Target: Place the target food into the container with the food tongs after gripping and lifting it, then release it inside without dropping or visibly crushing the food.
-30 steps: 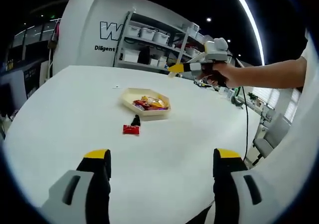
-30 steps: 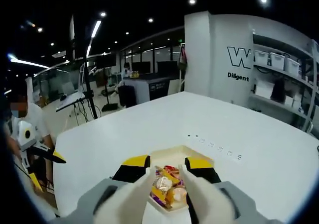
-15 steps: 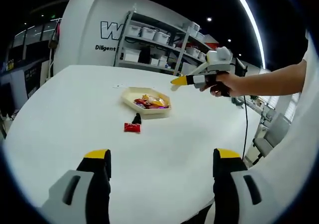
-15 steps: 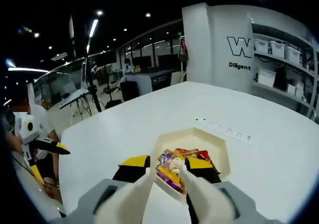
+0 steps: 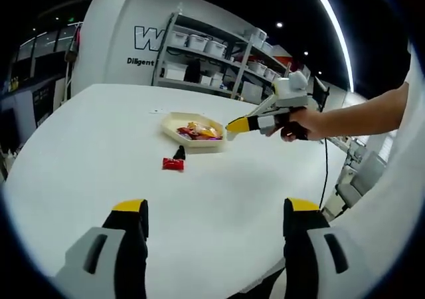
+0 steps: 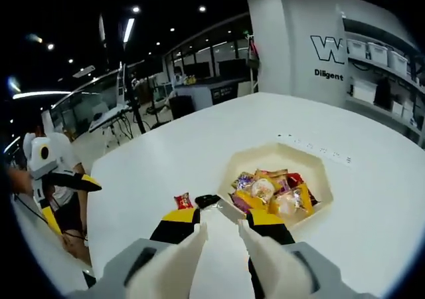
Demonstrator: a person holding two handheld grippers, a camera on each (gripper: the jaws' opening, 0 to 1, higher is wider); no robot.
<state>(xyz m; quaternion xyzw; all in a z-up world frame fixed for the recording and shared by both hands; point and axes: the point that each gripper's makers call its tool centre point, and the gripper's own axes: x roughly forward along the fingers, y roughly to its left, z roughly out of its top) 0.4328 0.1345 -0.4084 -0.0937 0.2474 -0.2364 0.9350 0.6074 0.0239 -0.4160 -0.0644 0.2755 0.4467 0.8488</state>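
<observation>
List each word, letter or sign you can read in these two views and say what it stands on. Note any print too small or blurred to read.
"W": large dark letter on the white curved wall, cut off by the shelving in the left gripper view.
"Diligent": small dark word on that wall, below the letter.
Print on the snack wrappers in the tray: too small to read.
Red packet on the table: print unreadable.

— What's the room like?
— A big hall under a dark ceiling (image 5: 265,0) with small spotlights and a long light strip (image 5: 329,26) at 1 o'clock. A wide white worktop (image 5: 86,146) spreads below.
— And behind it?
— A white curved wall (image 5: 116,43) bearing dark lettering at 11 o'clock, metal shelves (image 5: 212,63) of white bins beside it. In the right gripper view, glass partitions (image 6: 199,63) and desks (image 6: 199,99) at 12 o'clock.
</observation>
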